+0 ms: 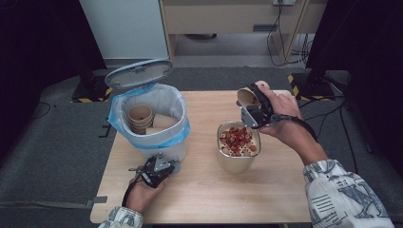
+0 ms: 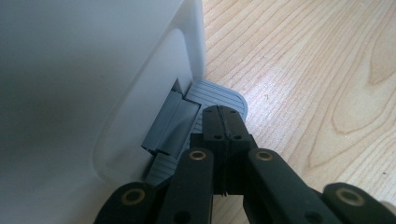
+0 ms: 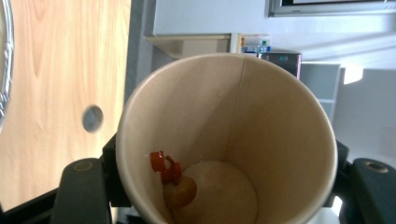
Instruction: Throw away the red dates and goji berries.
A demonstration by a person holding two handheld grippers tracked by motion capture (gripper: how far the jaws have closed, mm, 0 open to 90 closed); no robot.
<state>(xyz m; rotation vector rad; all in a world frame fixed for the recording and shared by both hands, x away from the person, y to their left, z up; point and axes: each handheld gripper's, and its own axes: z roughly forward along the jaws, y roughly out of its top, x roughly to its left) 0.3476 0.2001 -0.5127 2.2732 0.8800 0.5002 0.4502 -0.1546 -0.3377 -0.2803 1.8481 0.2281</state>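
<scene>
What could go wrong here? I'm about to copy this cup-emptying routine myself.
1. Bits of food cling inside the paper cup held tilted in the right claw; they may drop onto the table rather than into the bowl.
2. The shut left claw presses the bin's pedal; a slip could shut the lid.

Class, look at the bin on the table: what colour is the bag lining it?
Light blue; the bag folds over the rim of the white bin, clearest in the high view.
</scene>
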